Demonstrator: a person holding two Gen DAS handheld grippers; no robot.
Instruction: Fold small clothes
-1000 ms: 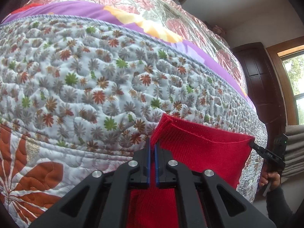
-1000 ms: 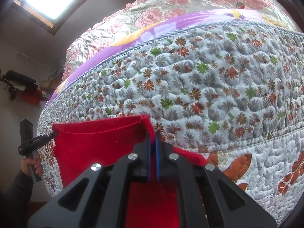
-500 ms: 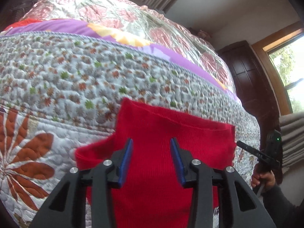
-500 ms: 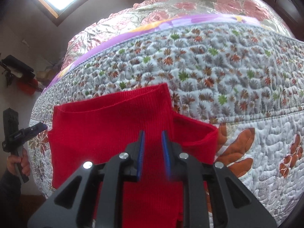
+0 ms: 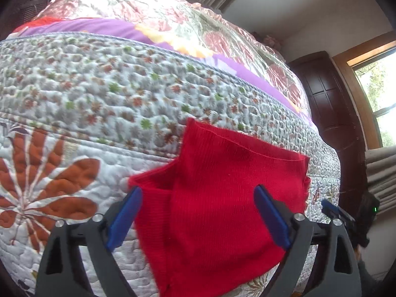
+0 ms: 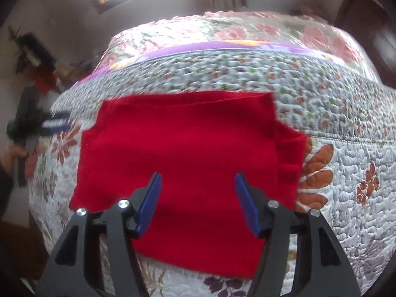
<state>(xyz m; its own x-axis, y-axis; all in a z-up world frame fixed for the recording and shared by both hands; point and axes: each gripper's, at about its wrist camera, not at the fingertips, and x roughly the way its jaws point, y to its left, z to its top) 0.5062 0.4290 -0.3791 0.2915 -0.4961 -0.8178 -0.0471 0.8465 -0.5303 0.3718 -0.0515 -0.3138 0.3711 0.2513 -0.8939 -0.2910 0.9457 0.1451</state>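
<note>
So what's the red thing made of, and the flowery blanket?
The red garment looks like soft knit fabric, matte, with fine ribs showing. The quilt looks like stitched, padded cotton: puffy bumps between sewn lines, printed leaves. The exact fibres can't be told.

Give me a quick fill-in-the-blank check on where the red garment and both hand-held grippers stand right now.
1. The left hand-held gripper has its jaws ____.
2. The right hand-held gripper holds ____ between its fingers.
3. The red garment lies on the ____ quilt.
4. In the right wrist view, a folded sleeve sticks out on the garment's ____ side.

Missing words: open; nothing; floral; right
</note>
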